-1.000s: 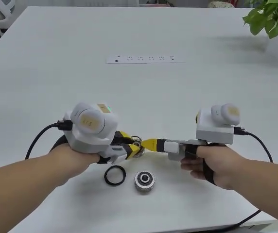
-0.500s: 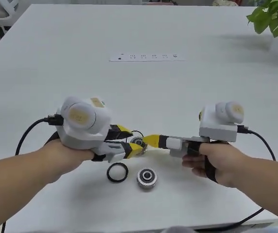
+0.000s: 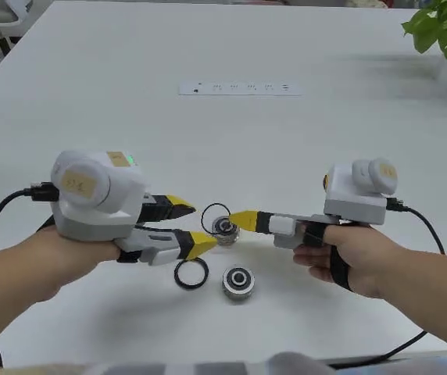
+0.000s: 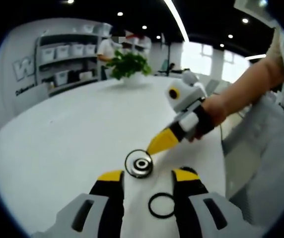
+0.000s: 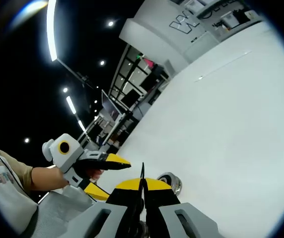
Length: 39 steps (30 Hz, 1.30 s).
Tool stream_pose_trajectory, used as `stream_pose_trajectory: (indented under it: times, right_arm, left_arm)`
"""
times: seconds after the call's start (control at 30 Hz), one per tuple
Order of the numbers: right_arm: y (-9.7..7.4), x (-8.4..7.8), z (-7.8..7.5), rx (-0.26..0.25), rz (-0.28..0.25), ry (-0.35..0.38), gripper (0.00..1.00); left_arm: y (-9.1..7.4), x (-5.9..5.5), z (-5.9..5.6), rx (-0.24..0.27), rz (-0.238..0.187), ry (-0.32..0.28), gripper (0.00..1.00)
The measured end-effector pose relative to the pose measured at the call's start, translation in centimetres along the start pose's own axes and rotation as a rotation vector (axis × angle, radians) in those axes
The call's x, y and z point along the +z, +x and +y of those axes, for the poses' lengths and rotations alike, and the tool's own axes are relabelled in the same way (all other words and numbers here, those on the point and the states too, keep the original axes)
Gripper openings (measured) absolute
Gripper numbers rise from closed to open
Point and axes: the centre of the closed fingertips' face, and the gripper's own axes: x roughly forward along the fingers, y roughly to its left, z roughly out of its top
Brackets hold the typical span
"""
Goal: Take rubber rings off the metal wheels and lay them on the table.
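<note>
**Head view, near to far.** At the lower centre of the frame a bare metal wheel [image 3: 238, 281] is seen lying flat on the white tabletop [image 3: 231, 148]. A free rubber ring [image 3: 177, 274] is laid just to its left, apart from it.

Above these, at mid-frame, a second metal wheel [image 3: 225, 229] is placed between the two claws. The left claw [image 3: 192, 225], entering from the left, is spread wide with nothing gripped, and the wheel is found just past its yellow tips. The right claw [image 3: 241, 221], entering from the right, is closed on a second rubber ring [image 3: 204, 217]. This ring is looped loosely about that wheel; whether it is fully clear of the wheel cannot be told.

**Left gripper view.** The same wheel and ring are shown just ahead of the parted jaws, with the right claw's yellow tip at the ring's rim.

**Right gripper view.** The jaws are pressed together, and a thin black strip of ring is seen standing up between them.

**Head view, background.** A white power strip [image 3: 239, 88] is laid across the upper centre, and a leafy plant [image 3: 442, 27] is seen in the upper right corner.
</note>
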Motion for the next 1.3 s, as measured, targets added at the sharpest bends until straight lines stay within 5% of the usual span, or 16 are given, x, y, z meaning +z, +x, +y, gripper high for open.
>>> stream_pose_trajectory:
  times: [0.4, 0.67, 1.3]
  right_arm:
    - [0.3, -0.6, 1.5, 0.045, 0.026, 0.002, 0.00]
    - [0.7, -2.0, 2.5, 0.082, 0.094, -0.008, 0.00]
    - [1.7, -5.4, 3.7, 0.111, 0.256, -0.057, 0.00]
  left_arm:
    - [-3.2, -0.7, -1.0, 0.004, -0.018, -0.032, 0.48]
    - [-5.1, -1.8, -1.8, 0.002, -0.009, -0.037, 0.53]
    - [-6.5, -2.8, -1.9, 0.021, -0.016, -0.074, 0.58]
